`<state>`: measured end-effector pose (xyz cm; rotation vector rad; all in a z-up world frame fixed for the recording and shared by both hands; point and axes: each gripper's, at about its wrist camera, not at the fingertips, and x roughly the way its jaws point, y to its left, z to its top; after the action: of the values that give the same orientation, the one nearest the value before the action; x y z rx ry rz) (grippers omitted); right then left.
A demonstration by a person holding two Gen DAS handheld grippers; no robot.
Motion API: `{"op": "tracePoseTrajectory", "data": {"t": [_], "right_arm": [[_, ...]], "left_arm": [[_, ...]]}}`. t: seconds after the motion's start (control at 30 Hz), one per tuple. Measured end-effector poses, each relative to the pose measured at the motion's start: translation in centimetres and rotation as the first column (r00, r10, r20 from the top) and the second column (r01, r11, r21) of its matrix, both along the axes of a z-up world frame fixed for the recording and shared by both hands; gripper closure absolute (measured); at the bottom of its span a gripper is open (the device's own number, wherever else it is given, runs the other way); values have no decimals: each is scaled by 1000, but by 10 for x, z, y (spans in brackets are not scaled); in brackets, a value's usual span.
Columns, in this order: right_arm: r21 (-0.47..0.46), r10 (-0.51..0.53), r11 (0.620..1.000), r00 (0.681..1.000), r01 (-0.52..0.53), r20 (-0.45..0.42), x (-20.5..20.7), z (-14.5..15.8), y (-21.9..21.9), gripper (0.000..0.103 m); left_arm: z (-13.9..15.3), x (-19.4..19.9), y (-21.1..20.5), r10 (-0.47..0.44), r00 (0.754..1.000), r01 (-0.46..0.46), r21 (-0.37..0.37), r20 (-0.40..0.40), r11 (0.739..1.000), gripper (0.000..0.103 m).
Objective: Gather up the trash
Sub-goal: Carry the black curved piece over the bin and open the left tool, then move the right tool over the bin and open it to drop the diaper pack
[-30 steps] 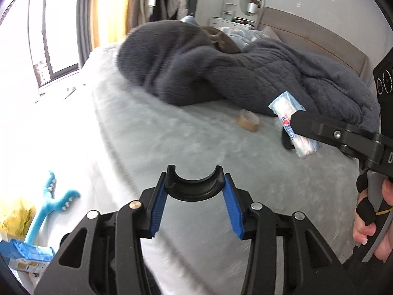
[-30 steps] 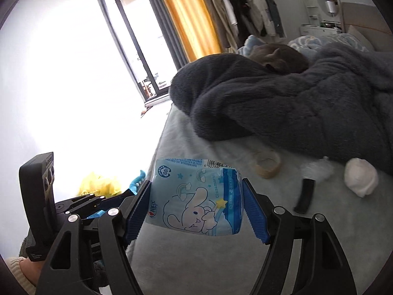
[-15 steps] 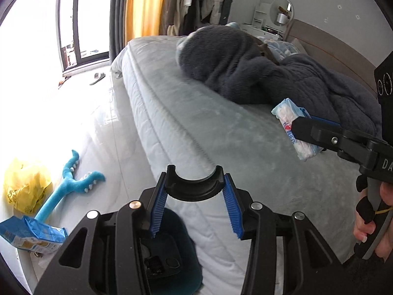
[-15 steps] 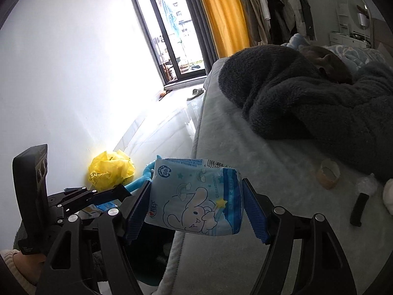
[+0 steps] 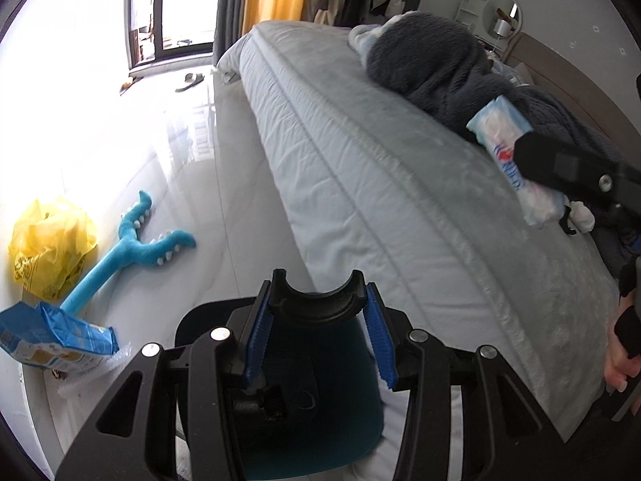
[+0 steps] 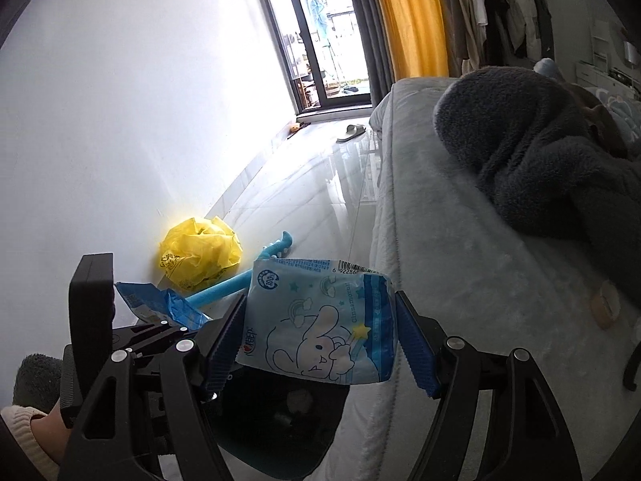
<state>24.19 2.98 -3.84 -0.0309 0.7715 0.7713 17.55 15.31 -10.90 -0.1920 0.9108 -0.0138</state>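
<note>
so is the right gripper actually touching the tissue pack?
Touching. The right wrist view shows the right gripper with both blue pads pressed against the sides of the tissue pack, which hangs clear above the bin.

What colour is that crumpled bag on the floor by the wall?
The crumpled bag is bright yellow with some dark print, clearest in the right wrist view.

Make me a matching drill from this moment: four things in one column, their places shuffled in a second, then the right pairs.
Things:
1. tissue pack
2. yellow bag
3. grey blanket
4. black curved piece

Places:
A. on the bed
B. in the left gripper
C. on the floor by the wall
D. in the right gripper

Pairs: 1-D, 2-C, 3-A, 4-B
</note>
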Motion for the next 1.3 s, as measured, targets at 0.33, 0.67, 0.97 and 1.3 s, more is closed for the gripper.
{"op": "tracePoseTrajectory", "data": {"t": [0.33,0.67,0.97,1.3], "right_arm": [[-40,62,997,997,-63,-34,-4,-16,47,30],[-92,96,990,991,-104,-91,-5,-34,83,30],[-162,93,979,980,-123,-178,-1,-65,104,30],[-238,86,960,963,-148,-255,-1,-100,129,30]], "left_arm": [[-45,-7,39,44,990,-54,-71,-134,996,55],[-92,-12,59,46,964,-84,-134,-263,987,55],[-128,-21,65,20,922,-92,-170,-385,981,51],[-136,-35,83,41,897,-137,-187,-440,973,29]]}}
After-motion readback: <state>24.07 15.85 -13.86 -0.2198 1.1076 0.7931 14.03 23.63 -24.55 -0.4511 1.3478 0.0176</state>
